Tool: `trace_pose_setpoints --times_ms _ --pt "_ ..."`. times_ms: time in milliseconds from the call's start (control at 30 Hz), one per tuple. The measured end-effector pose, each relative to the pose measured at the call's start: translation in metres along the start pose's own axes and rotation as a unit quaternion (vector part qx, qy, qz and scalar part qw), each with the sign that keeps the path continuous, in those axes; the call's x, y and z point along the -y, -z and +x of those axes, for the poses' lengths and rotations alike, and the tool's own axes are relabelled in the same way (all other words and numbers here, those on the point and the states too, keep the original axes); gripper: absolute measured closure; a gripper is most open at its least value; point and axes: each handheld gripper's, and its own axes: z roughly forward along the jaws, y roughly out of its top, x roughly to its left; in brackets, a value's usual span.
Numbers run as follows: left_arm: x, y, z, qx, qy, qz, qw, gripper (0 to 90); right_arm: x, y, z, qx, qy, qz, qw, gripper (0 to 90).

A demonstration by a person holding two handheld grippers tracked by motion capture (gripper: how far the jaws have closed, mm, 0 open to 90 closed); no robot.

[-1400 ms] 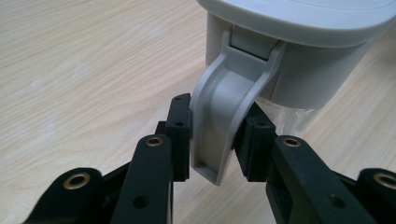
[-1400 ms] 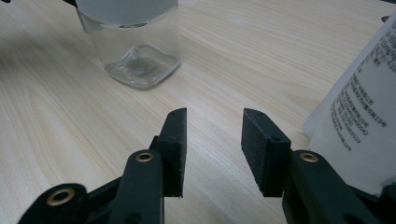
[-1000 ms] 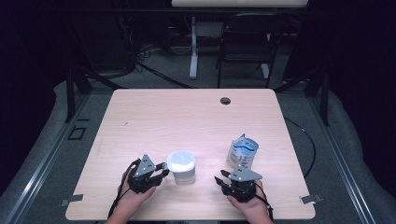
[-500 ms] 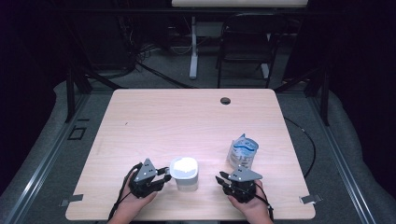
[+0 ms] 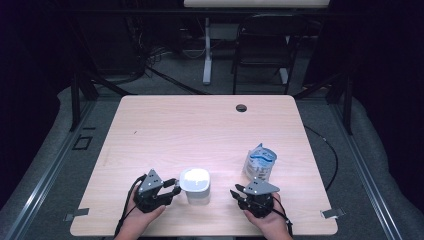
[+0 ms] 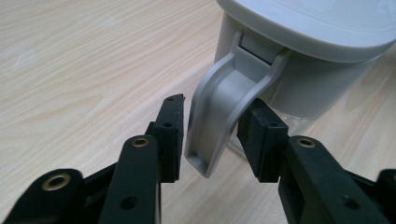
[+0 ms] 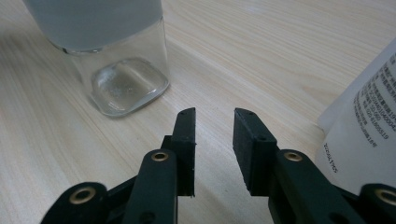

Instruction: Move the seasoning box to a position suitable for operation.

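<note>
A clear glass jar [image 5: 196, 189] with a pale grey lid [image 6: 322, 23] stands near the table's front edge. Its grey latch handle [image 6: 219, 107] hangs down between the pads of my left gripper [image 6: 215, 112], whose jaws have just been opening; there is a gap at the left pad [image 6: 170, 135], so the grip is loose. In the high view the left gripper [image 5: 175, 186] sits just left of the jar. My right gripper [image 5: 240, 192] is open and has just widened slightly, with nothing between its fingers [image 7: 214, 116]. The jar [image 7: 116, 70] is ahead to its left.
A blue and white pouch [image 5: 260, 162] stands upright just beyond the right gripper, and its printed white side [image 7: 364, 126] is close at the right gripper view's right edge. A dark cable hole [image 5: 241, 107] sits near the table's far edge.
The jar and the left gripper have shifted slightly toward the near edge. The right hand has stayed put.
</note>
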Motion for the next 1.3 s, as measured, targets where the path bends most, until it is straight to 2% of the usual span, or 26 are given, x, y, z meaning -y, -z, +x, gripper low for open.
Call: trace_pose_setpoints --times_ms 67,133,267,400,467,600,700,833,933,1033,1100,1200,1233,1300 --pt "0.000 0.003 0.000 -0.001 0.005 -0.003 1.0000 60.0 0.000 0.000 0.000 -0.004 -0.004 -0.005 1.0000 70.2" --pt "0.000 0.009 0.000 0.011 0.014 -0.009 0.9998 59.9 -0.001 0.002 0.000 -0.005 -0.003 -0.003 1.0000 72.2" --pt "0.000 0.018 0.003 0.019 0.015 -0.017 0.9996 60.2 -0.003 0.003 0.002 -0.016 0.001 0.000 0.9999 74.9" --pt "-0.004 0.026 0.009 0.019 0.027 -0.033 0.9989 57.3 -0.008 0.005 0.005 -0.021 0.003 -0.003 0.9998 73.5" --pt "-0.006 0.027 0.012 0.015 0.036 -0.029 0.9988 53.6 -0.011 0.006 0.005 -0.023 -0.002 -0.005 0.9997 73.2" --pt "-0.008 0.030 0.020 0.006 0.047 -0.032 0.9984 54.5 -0.020 0.008 0.004 -0.020 -0.006 -0.001 0.9998 73.2" --pt "-0.011 0.030 0.024 0.003 0.054 -0.031 0.9981 58.4 -0.025 0.010 0.002 -0.018 -0.009 -0.002 0.9998 72.4" --pt "-0.018 0.029 0.027 -0.006 0.062 -0.034 0.9975 58.9 -0.035 0.010 0.001 -0.024 -0.007 -0.004 0.9997 70.7" --pt "-0.024 0.027 0.028 -0.014 0.060 -0.037 0.9974 57.1 -0.042 0.008 0.003 -0.030 0.003 0.002 0.9995 72.8" --pt "-0.030 0.025 0.030 -0.017 0.073 -0.042 0.9963 52.9 -0.047 0.005 0.004 -0.030 0.003 0.005 0.9995 72.5" --pt "-0.033 0.024 0.033 -0.017 0.082 -0.036 0.9959 48.7 -0.051 0.003 0.004 -0.034 -0.003 0.006 0.9994 72.3" --pt "-0.036 0.021 0.035 -0.022 0.073 -0.019 0.9969 46.3 -0.056 -0.001 0.002 -0.043 -0.012 0.012 0.9989 71.5" --pt "-0.037 0.020 0.036 -0.017 0.074 -0.019 0.9969 47.8 -0.058 -0.002 0.001 -0.051 -0.013 0.013 0.9985 71.0" --pt "-0.039 0.020 0.037 -0.010 0.074 -0.021 0.9970 50.3 -0.062 -0.002 0.001 -0.054 -0.009 0.016 0.9984 71.3"
